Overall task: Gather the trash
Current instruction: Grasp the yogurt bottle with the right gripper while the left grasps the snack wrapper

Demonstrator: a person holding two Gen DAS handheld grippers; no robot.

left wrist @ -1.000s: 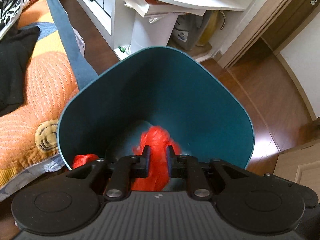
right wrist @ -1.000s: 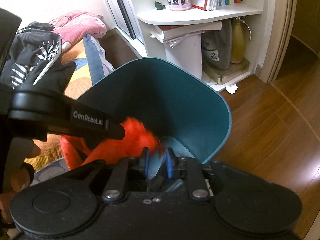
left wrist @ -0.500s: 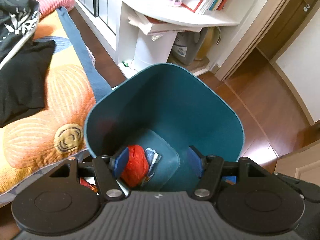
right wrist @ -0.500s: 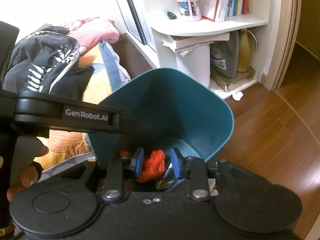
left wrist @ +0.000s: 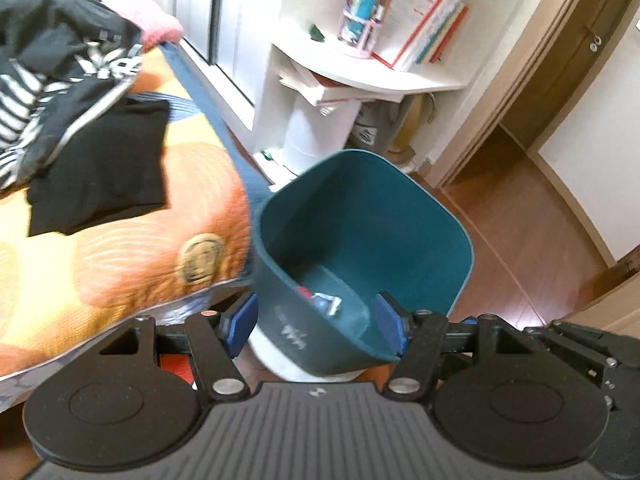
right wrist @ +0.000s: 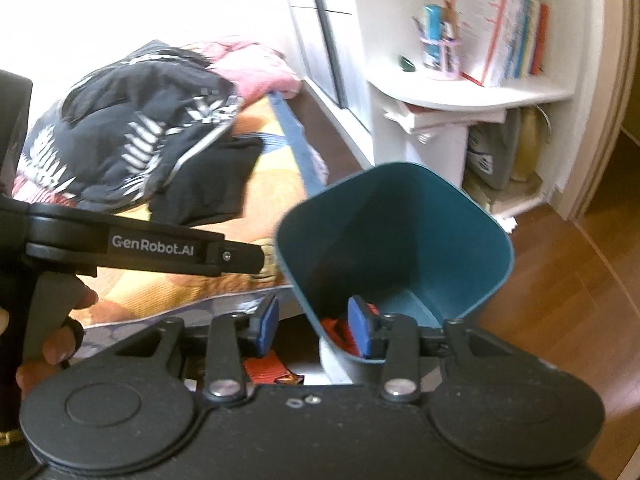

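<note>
Trash bin (left wrist: 360, 240), a teal plastic one, stands on the wooden floor (left wrist: 520, 280) just beside the bed (left wrist: 120, 248), ahead of and below both tools, its open mouth facing them; the red wrappers (right wrist: 340, 330) and a small blue-and-silver piece (left wrist: 326, 302) lie at its bottom. Left hand-held gripper (left wrist: 316, 322) is wide and holds nothing, and the right hand-held gripper (right wrist: 314, 326), whose jaws have just been opening, also grips nothing, its right pad over the bin's near rim. Another orange-red wrapper (right wrist: 270, 372) shows on the floor below the right one, partly hidden by the tool body, so I cannot tell its full shape; I judge the right hand is nearer to it.
</note>
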